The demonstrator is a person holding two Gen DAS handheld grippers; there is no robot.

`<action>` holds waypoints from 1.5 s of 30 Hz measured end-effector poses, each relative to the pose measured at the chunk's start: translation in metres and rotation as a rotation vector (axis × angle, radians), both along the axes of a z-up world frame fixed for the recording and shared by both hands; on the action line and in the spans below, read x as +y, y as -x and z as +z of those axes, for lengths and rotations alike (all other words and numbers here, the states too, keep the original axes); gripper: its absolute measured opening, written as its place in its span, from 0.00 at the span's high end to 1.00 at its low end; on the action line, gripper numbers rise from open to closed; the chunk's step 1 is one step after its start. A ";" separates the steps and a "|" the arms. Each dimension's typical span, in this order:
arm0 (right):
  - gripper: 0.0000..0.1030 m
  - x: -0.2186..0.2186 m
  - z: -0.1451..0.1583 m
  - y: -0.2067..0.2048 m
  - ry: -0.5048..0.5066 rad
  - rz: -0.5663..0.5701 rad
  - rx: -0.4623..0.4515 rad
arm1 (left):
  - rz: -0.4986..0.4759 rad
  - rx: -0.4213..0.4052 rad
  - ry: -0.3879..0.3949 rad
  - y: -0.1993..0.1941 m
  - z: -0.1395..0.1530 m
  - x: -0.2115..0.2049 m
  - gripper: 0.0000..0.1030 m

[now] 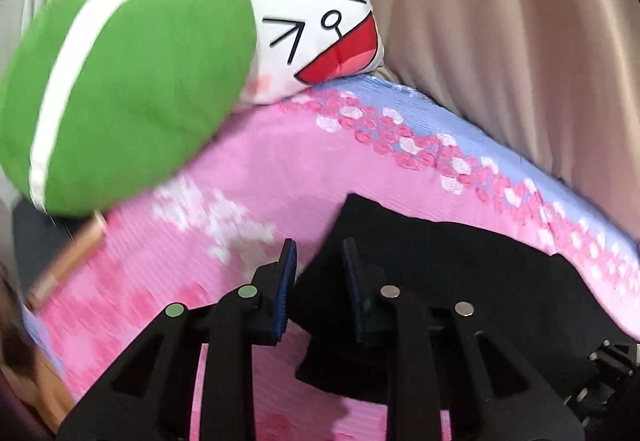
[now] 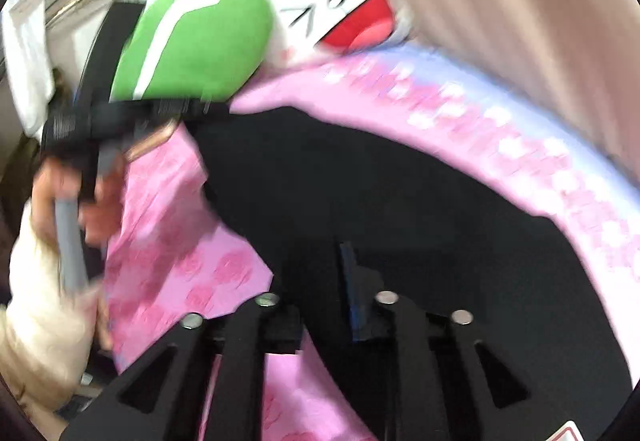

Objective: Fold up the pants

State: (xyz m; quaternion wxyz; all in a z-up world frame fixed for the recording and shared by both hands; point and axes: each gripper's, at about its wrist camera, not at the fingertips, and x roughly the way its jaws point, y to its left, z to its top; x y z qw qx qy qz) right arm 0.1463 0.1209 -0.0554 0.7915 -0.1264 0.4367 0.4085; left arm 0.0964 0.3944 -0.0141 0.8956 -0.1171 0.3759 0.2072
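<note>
Black pants (image 1: pixel 460 273) lie on a pink flowered bedspread (image 1: pixel 280 161). In the left wrist view my left gripper (image 1: pixel 318 257) has its jaws apart over the left edge of the pants, with cloth between and below the fingers. In the right wrist view the pants (image 2: pixel 360 181) spread wide across the bed. My right gripper (image 2: pixel 320 265) hovers low over them with its jaws apart; the left finger is lost against the black cloth. The left gripper (image 2: pixel 120 117) and the hand holding it show at the left of that blurred view.
A green cushion (image 1: pixel 120 81) and a white cartoon-face pillow (image 1: pixel 320 25) sit at the head of the bed. A beige curtain (image 1: pixel 500 21) hangs along the bed's far side. A wooden bed frame edge (image 1: pixel 68 265) shows at the left.
</note>
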 end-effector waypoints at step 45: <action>0.89 -0.261 -0.023 -0.009 0.131 -0.594 -0.052 | -0.240 -0.106 -0.040 0.115 0.021 -0.169 0.21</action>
